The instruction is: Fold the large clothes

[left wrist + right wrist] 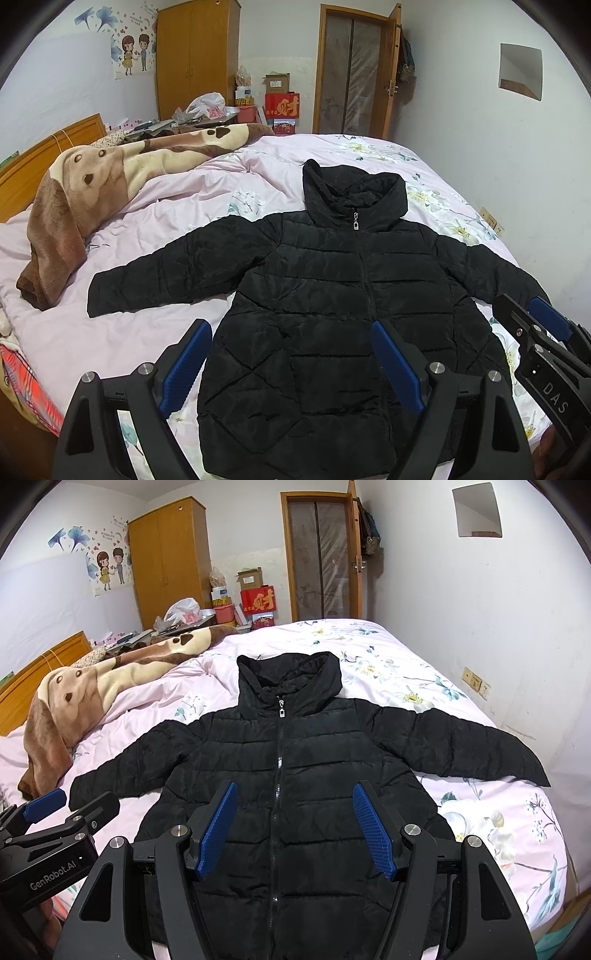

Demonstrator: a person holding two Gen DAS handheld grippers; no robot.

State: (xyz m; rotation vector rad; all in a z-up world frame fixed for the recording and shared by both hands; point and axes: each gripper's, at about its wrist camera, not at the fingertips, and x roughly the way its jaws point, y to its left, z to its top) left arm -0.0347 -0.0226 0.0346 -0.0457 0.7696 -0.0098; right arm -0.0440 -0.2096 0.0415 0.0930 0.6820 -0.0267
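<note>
My left gripper point(291, 363) was spread wide, its blue pads point(186, 363) well apart and closed on nothing; it hung above the lower part of the black puffer jacket point(332, 314), toward the near edge of the bed point(140, 332). My right gripper point(293, 827) stood wide as well, empty, its pads either side of the jacket's zip point(277, 775), over the lower front panel. Whether either pad brushed the fabric I could not tell from these views, though both seemed to float just above it.

The jacket lay face up and flat on the bed's pale pink floral cover point(424, 686), zipped to the collar, a small silver zip pull point(356, 221) at the throat. Its hood point(351, 188) pointed toward the bed's far edge and the hem toward the near edge. Both sleeves were spread outward: one sleeve point(155, 273) reached toward the headboard side, the other sleeve point(461, 742) toward the wall-side edge. The quilting showed horizontal seams across the chest and diagonal ones low down.

Toward the headboard point(44, 155) a brown and cream fleece blanket point(110, 181) lay bunched, apart from the jacket. Beyond the bed stood a wooden wardrobe point(195, 55) and a red box point(282, 105) with a cardboard carton on top.
</note>
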